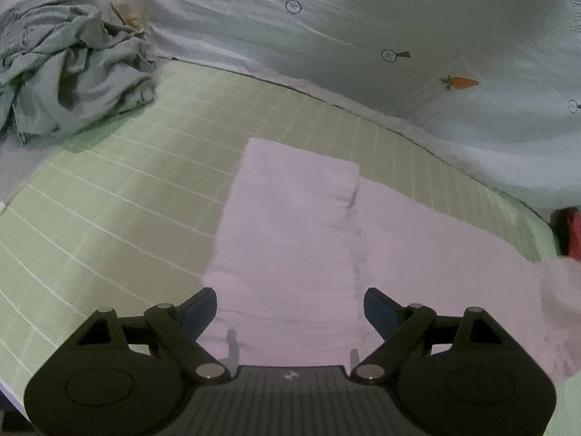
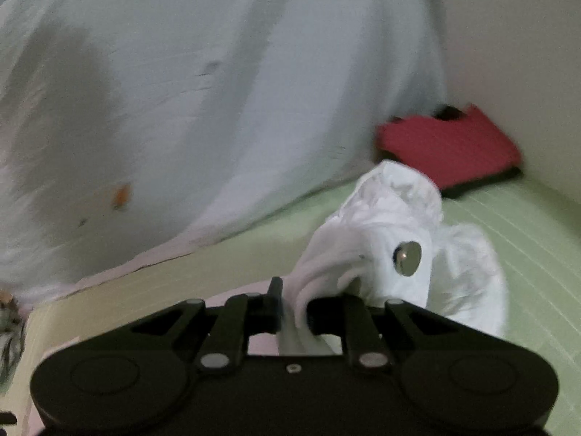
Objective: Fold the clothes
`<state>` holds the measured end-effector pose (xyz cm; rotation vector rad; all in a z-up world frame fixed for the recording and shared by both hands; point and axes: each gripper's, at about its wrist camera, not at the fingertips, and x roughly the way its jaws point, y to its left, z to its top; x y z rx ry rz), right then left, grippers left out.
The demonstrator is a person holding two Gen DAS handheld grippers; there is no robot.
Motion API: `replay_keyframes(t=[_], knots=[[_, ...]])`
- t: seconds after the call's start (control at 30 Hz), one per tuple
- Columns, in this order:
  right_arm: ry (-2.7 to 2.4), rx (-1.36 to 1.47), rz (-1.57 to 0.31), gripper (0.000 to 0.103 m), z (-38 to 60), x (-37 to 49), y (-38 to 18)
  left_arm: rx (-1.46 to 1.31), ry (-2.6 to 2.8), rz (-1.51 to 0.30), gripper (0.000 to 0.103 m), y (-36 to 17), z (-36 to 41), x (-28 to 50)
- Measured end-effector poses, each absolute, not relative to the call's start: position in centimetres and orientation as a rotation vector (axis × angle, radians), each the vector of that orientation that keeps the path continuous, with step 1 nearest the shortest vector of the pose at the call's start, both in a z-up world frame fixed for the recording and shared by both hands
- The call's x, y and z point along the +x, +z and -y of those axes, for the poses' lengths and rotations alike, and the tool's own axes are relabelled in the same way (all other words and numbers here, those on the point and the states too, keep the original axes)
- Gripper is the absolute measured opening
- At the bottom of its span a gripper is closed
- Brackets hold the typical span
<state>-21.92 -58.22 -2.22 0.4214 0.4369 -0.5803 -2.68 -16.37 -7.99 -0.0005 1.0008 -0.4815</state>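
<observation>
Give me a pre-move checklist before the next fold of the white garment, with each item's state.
1. Right gripper shut on white garment: ok.
2. Left gripper open, nothing between its fingers: ok.
3. Garment flat on green mat: not ok, the gripped end is bunched and lifted.
4. Grey clothes pile clear of the garment: ok.
5. Red cloth clear of the garment: cannot tell.
</observation>
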Motion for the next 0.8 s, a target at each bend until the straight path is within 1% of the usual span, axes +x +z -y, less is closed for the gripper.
replay_keyframes(t=[0.13,0.27,0.37,0.47,0.53,0.6,0.67,0.8], knots=[[-0.502,0.378,-0.442,0.014,52.4,-19.0,-1.9,0.019,-0.479,-1.009,0.089,-8.4,13.5,-1.3],[-0.431,0.386,-0.504,0.015,46.8,-16.2,-4.0,0.045,-0.481,-1.022,0.089,-8.9,10.6,0.2],[-0.395,0.381,-0.603,0.018,42.5,-14.7,-7.3,0.068,-0.485,-1.031,0.089,-9.2,8.9,1.3],[-0.412,0.387,-0.749,0.019,39.8,-13.4,-11.4,0.091,-0.494,-1.032,0.089,-9.5,7.6,2.3],[-0.434,0.374,-0.783,0.019,39.0,-12.9,-12.8,0.094,-0.501,-1.040,0.089,-9.7,7.4,2.6],[-0.454,0.362,-0.776,0.022,38.6,-12.9,-12.2,0.096,-0.507,-1.049,0.089,-9.9,7.3,2.9],[-0.460,0.379,-0.764,0.031,38.2,-13.3,-11.3,0.097,-0.514,-1.058,0.089,-10.2,7.1,3.1],[-0.466,0.398,-0.735,0.043,37.3,-14.2,-9.6,0.106,-0.533,-1.077,0.089,-10.9,7.6,2.9]])
